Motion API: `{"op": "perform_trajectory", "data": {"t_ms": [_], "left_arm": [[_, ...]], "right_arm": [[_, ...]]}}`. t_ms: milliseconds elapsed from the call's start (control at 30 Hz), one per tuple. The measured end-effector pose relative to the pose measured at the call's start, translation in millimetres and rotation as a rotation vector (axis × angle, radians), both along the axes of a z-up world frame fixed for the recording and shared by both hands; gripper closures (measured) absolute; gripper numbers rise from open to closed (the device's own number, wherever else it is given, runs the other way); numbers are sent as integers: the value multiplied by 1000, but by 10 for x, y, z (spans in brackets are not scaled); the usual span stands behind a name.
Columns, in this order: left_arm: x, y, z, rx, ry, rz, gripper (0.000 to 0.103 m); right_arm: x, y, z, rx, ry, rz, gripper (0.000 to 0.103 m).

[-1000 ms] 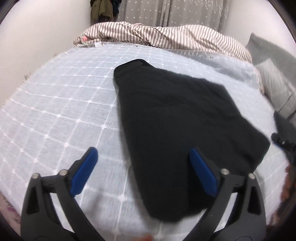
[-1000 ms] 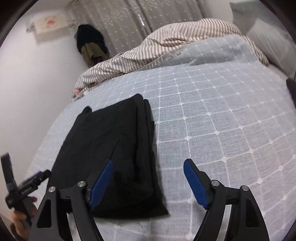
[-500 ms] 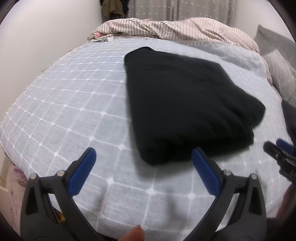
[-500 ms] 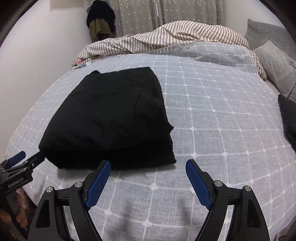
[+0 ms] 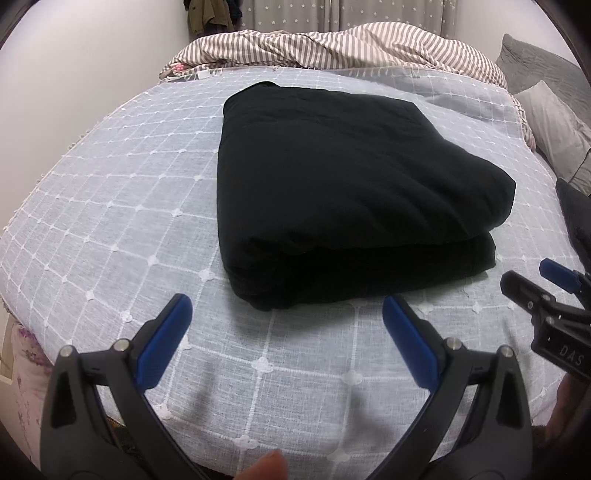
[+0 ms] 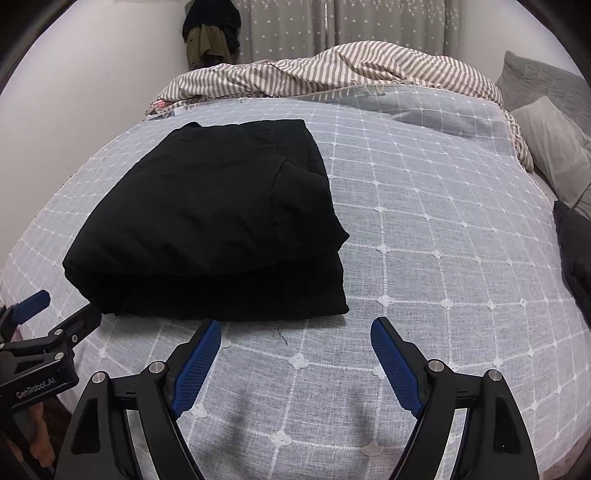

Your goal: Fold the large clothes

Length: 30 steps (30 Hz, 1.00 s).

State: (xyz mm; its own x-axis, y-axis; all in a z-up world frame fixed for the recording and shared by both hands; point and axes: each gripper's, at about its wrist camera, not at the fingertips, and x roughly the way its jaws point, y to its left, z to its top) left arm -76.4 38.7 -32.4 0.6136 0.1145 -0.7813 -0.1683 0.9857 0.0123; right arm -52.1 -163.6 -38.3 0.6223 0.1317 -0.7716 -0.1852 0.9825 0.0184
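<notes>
A black garment (image 5: 343,184) lies folded into a thick rectangle on the pale blue checked bedspread (image 5: 110,206); in the right wrist view the garment (image 6: 221,229) sits left of centre. My left gripper (image 5: 284,317) hovers just short of the garment's near edge, open, nothing between its blue pads. My right gripper (image 6: 295,336) also stands open and empty near the garment's near right corner. Each gripper shows at the edge of the other's view: the right gripper (image 5: 524,280) and the left gripper (image 6: 62,310).
A striped duvet (image 5: 332,48) is bunched at the far side of the bed. Grey pillows (image 5: 554,122) lie at the right, with a dark cloth (image 6: 576,258) below them. Clothes (image 6: 210,33) hang in the far corner by a curtain. The bed's near edge is just below the grippers.
Both grippers have drawn back from over the garment toward the bed's near edge, and the folded garment now lies wholly beyond their fingertips.
</notes>
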Motion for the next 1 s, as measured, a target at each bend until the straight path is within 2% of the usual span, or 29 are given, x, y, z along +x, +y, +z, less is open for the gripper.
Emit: {"op": "perform_trajectory", "data": {"t_ms": [1000], "left_arm": [[-9, 36, -61, -26, 24, -12, 1]], "right_arm": [[87, 106, -105, -32, 37, 29, 19]]}}
